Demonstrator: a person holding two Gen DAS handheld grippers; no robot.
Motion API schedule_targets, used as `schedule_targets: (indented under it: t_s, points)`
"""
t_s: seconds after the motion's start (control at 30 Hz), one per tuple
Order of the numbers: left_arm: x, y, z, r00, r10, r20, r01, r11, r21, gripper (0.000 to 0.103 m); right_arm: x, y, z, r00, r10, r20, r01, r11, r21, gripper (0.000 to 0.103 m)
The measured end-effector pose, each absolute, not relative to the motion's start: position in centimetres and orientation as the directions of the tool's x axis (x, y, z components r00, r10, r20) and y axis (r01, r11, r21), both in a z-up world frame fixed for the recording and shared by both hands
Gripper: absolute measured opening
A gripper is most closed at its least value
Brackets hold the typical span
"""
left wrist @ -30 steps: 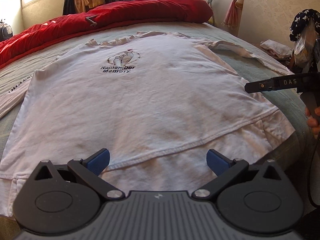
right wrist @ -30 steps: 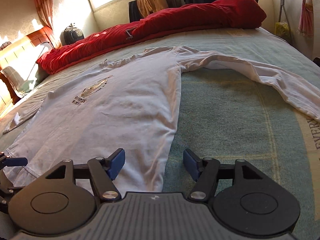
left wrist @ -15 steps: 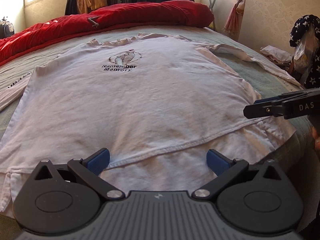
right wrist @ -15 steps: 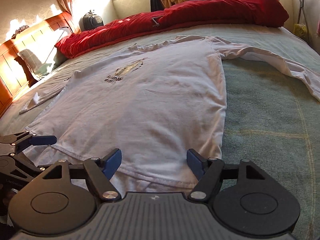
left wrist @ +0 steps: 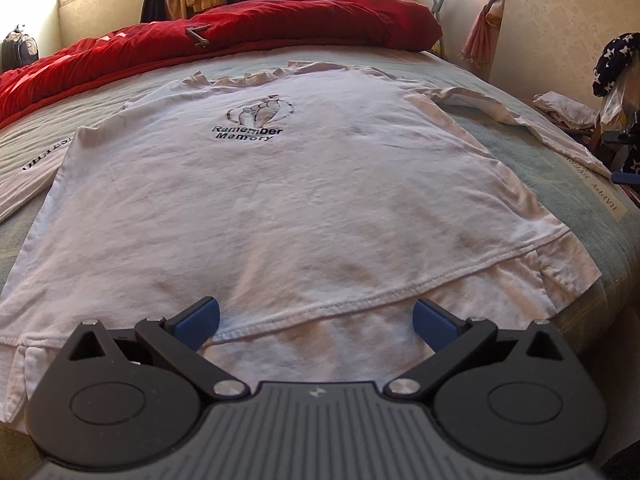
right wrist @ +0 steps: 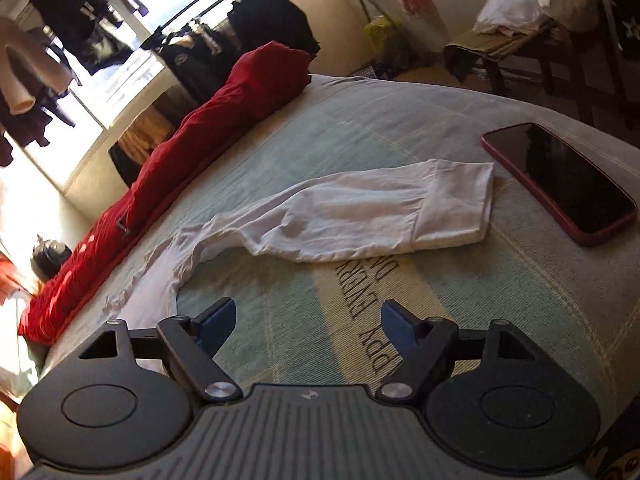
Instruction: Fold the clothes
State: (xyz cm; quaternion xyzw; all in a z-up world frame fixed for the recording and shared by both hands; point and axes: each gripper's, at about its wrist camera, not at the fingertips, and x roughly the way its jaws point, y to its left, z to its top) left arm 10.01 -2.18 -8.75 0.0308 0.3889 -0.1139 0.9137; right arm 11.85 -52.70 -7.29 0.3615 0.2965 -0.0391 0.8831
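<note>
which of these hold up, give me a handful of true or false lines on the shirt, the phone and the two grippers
1. The white long-sleeved shirt lies spread flat on the bed with its "Remember Memory" print facing up. True.
2. The red-cased phone lies on top of the shirt's sleeve. False: it lies on the bedcover beside the cuff.
3. The left gripper has clamped the shirt's hem. False: its jaws stand wide apart over the hem, pinching nothing.
4. The right gripper has nothing between its jaws. True: they are opening over bare bedcover.
5. A red quilt lies along the far side of the bed. True.
</note>
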Motion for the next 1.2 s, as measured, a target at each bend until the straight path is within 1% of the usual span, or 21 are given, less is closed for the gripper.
schedule_targets:
  t_s: [0.03,0.1,0.23,0.5,0.57,0.6,0.63,0.67,0.7,0.73,0.77,0.9,1.07,1.2]
  points:
    - [10.1,-2.2,-8.8,0.67,-0.183,-0.719,0.231,0.972,-0.032,0.102,12.1,-53.9,-8.0,0.823,0.147,-0.549,0.305,0.702,0.644,0.087]
    - [10.4,-2.5,-8.8,0.666,-0.18,-0.724,0.231,0.972,-0.028,0.102,12.9,-55.8,-9.5,0.818,0.16,-0.553,0.346,0.63,0.695,0.091]
    - [10.8,-2.8,-8.7,0.659,-0.175,-0.731,0.231,0.973,-0.025,0.102,14.0,-57.9,-11.7,0.858,0.163,-0.487,0.346,0.518,0.782,0.091]
    - [11.8,-3.6,-8.6,0.65,-0.168,-0.742,0.237,0.971,-0.012,0.102,17.1,-59.7,-12.3,0.896,0.074,-0.437,0.341,0.516,0.786,0.091]
    - [11.9,-3.7,-8.6,0.649,-0.168,-0.742,0.235,0.972,-0.014,0.102,17.9,-60.0,-12.0,0.895,0.043,-0.445,0.35,0.552,0.757,0.084]
    - [11.9,-3.7,-8.6,0.648,-0.167,-0.743,0.234,0.972,-0.014,0.102,18.3,-60.1,-11.8,0.888,0.027,-0.458,0.361,0.575,0.734,0.073]
    - [11.9,-3.7,-8.6,0.648,-0.166,-0.744,0.234,0.972,-0.013,0.102,18.7,-60.2,-11.6,0.88,0.018,-0.475,0.371,0.599,0.71,0.058]
    - [11.9,-3.8,-8.5,0.648,-0.165,-0.744,0.234,0.972,-0.012,0.102,19.1,-60.2,-11.4,0.869,0.006,-0.494,0.382,0.626,0.68,0.049]
    - [11.9,-3.8,-8.5,0.647,-0.164,-0.744,0.234,0.972,-0.011,0.102,19.4,-60.1,-11.1,0.859,-0.011,-0.512,0.394,0.654,0.646,0.03]
    - [11.9,-3.8,-8.5,0.647,-0.164,-0.745,0.233,0.972,-0.011,0.102,19.7,-60.0,-10.8,0.85,-0.025,-0.526,0.4,0.681,0.614,0.015]
    - [11.9,-3.8,-8.5,0.647,-0.164,-0.745,0.234,0.972,-0.011,0.102,19.9,-60.0,-10.5,0.845,-0.032,-0.533,0.396,0.708,0.585,0.013]
    - [12.0,-3.9,-8.5,0.645,-0.162,-0.746,0.234,0.972,-0.008,0.102,20.5,-59.7,-8.2,0.839,-0.072,-0.539,0.369,0.804,0.466,0.01]
    - [12.0,-3.9,-8.4,0.646,-0.157,-0.747,0.232,0.973,-0.003,0.102,21.7,-60.1,-4.7,0.848,-0.117,-0.517,0.333,0.876,0.348,0.009]
    - [12.1,-4.0,-8.4,0.646,-0.153,-0.748,0.231,0.973,0.001,0.102,23.0,-60.2,-3.0,0.842,-0.15,-0.518,0.32,0.912,0.257,0.009]
